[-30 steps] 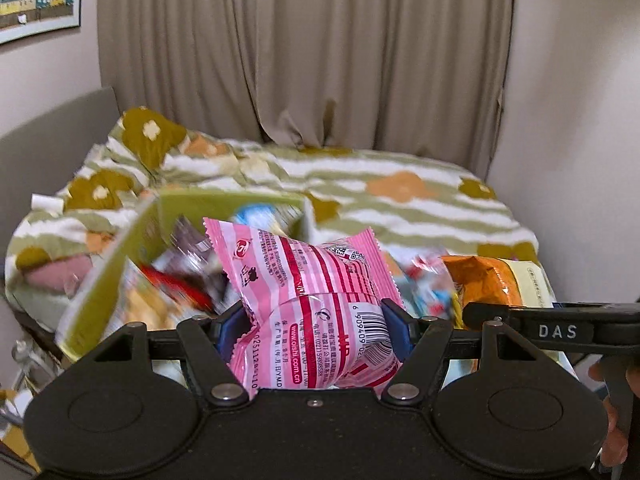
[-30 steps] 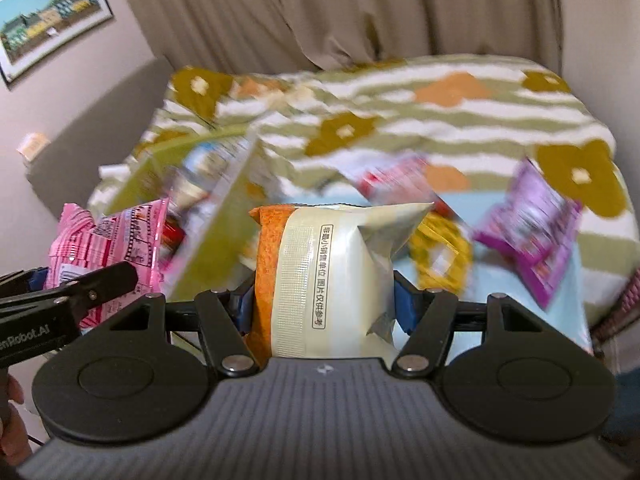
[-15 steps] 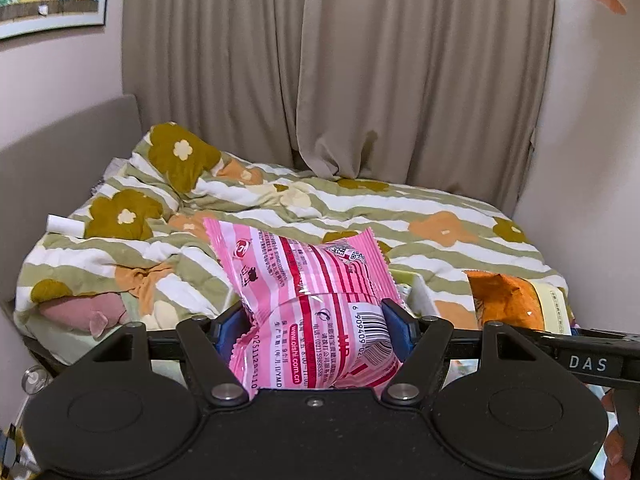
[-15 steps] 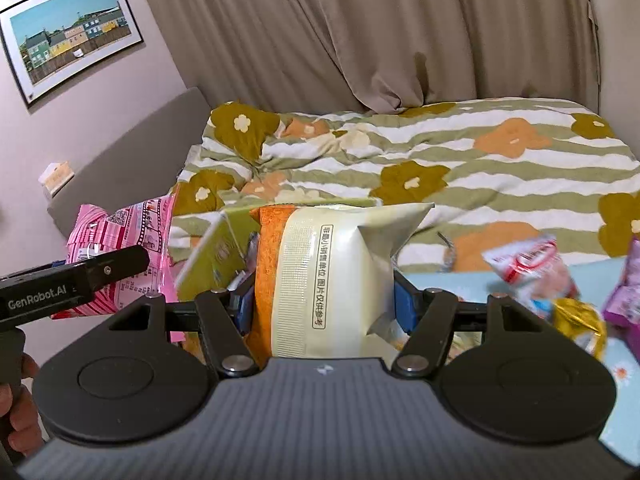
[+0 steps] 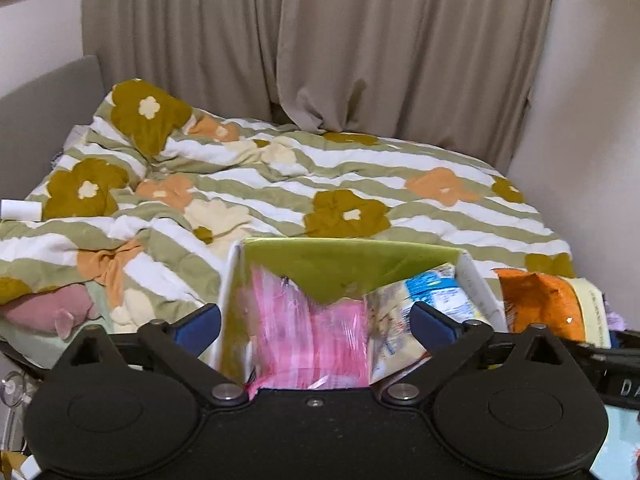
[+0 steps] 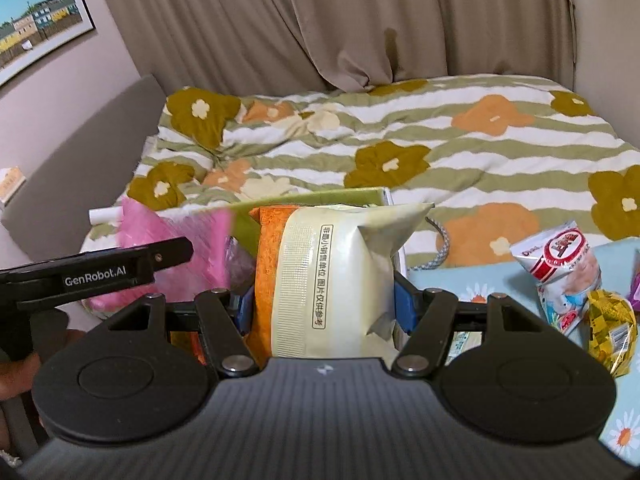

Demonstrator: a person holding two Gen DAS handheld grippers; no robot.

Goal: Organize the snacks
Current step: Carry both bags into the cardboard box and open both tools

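Note:
My left gripper (image 5: pixel 316 326) hangs over an open green box (image 5: pixel 352 264) with white walls. Its jaws are opening wide, and the pads stand clear of the pink striped snack bag (image 5: pixel 304 340). That bag is blurred as it drops between them into the box. A blue-and-white packet (image 5: pixel 432 292) lies inside too. My right gripper (image 6: pixel 324 308) is shut on an orange-and-cream snack bag (image 6: pixel 332 280), held upright beside the box (image 6: pixel 308 204). In the right wrist view the pink bag (image 6: pixel 176 240) shows behind the left gripper's body (image 6: pixel 92 272).
A striped flower quilt (image 5: pixel 280 184) covers the bed behind the box. To the right, a red-and-white packet (image 6: pixel 560 268) and a yellow packet (image 6: pixel 612 328) lie on a light-blue daisy cloth (image 6: pixel 472 280). A hand (image 6: pixel 16 372) grips the left handle. Curtains hang behind.
The left jaws have spread wide and let go of the pink bag, which now falls into the box. Both grippers have swung across to the box. The right still holds its bag.

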